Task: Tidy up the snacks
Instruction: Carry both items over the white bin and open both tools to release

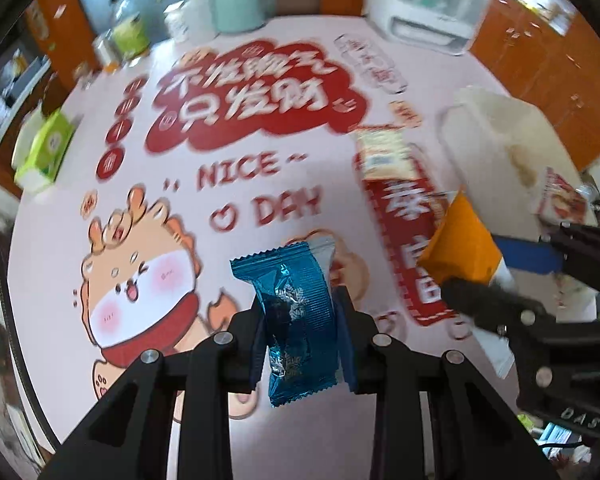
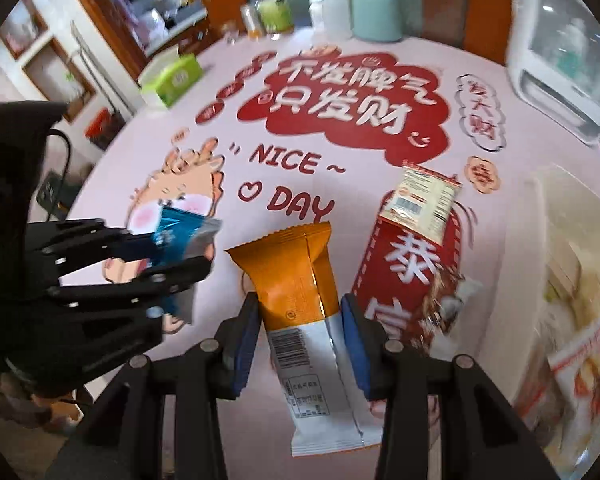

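My left gripper is shut on a blue foil snack packet and holds it above the printed tablecloth. It also shows in the right wrist view at the left, with the blue packet in it. My right gripper is shut on an orange and white snack packet. It shows in the left wrist view at the right, holding the orange packet. A beige snack packet lies on the table ahead. A brown packet lies right of my right gripper.
A white bin with snack packets inside stands at the right edge. A green tissue box sits at the far left. A mint canister, bottles and a white appliance line the back.
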Available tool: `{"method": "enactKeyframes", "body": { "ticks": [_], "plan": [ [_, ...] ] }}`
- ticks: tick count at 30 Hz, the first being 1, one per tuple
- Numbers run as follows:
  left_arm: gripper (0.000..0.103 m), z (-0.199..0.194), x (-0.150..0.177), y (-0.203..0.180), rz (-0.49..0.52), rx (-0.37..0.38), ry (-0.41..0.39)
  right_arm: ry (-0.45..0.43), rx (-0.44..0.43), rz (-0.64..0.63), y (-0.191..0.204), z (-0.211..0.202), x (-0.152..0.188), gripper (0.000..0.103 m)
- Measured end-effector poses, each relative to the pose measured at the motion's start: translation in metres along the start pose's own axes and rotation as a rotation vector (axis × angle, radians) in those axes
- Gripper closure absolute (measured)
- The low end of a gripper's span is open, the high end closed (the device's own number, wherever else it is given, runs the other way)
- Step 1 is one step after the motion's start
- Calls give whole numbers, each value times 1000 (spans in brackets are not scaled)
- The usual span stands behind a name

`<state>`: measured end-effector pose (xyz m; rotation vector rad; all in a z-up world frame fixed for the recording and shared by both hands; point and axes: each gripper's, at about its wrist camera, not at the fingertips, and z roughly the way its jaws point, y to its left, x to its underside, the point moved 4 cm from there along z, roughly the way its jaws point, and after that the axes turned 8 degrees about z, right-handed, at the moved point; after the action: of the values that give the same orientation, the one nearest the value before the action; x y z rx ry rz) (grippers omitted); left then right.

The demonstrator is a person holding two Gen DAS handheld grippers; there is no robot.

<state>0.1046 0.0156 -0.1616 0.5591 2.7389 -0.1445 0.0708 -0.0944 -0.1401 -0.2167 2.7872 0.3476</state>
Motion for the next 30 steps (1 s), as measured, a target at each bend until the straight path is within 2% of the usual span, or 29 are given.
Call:
{"method": "enactKeyframes", "body": {
  "ticks": [6, 15, 19, 25, 30],
  "plan": [
    [74, -40, -36, -63, 132, 16, -100, -122, 25, 93, -28, -53, 19, 62],
    [74, -84, -106, -168, 296, 55, -244, -360, 104, 291, -118, -155, 36, 62],
    [74, -94, -137, -207, 342, 41, -297, -451, 156, 345, -153, -190, 31, 61],
    [74, -83, -173, -244, 367, 41, -292, -546, 221, 437, -202, -219, 12, 60],
    [74, -64, -190, -256, 375, 18, -263, -546, 242, 487, -232, -211, -8, 60]
  ]
}}
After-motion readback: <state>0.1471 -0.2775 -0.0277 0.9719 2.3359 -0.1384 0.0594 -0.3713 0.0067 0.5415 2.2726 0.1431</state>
